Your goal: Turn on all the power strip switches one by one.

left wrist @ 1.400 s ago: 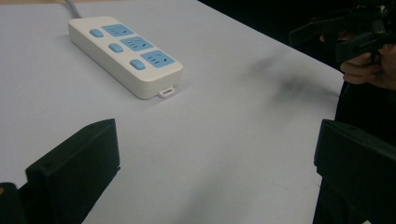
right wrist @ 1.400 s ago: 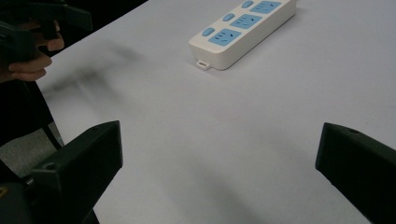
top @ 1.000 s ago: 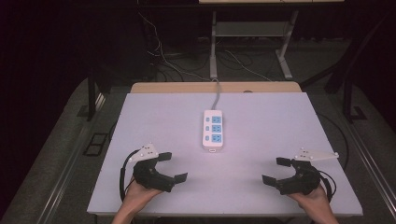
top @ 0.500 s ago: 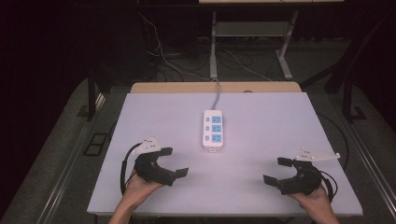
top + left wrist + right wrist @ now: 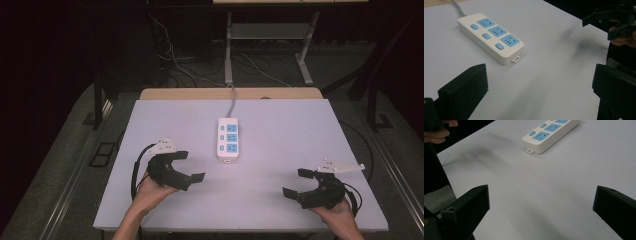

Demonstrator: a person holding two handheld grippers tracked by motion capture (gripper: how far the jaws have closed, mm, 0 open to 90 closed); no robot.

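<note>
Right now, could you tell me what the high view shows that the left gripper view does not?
The high view alone shows the whole white table, the floor with loose cables behind it, both forearms, and the left gripper from outside, jaws open.

The left gripper view alone gives the close look: three blue switches beside three blue sockets, and a small hanging tab at the strip's near end.

Both show the power strip with its grey cord, and the right gripper, open and holding nothing.
</note>
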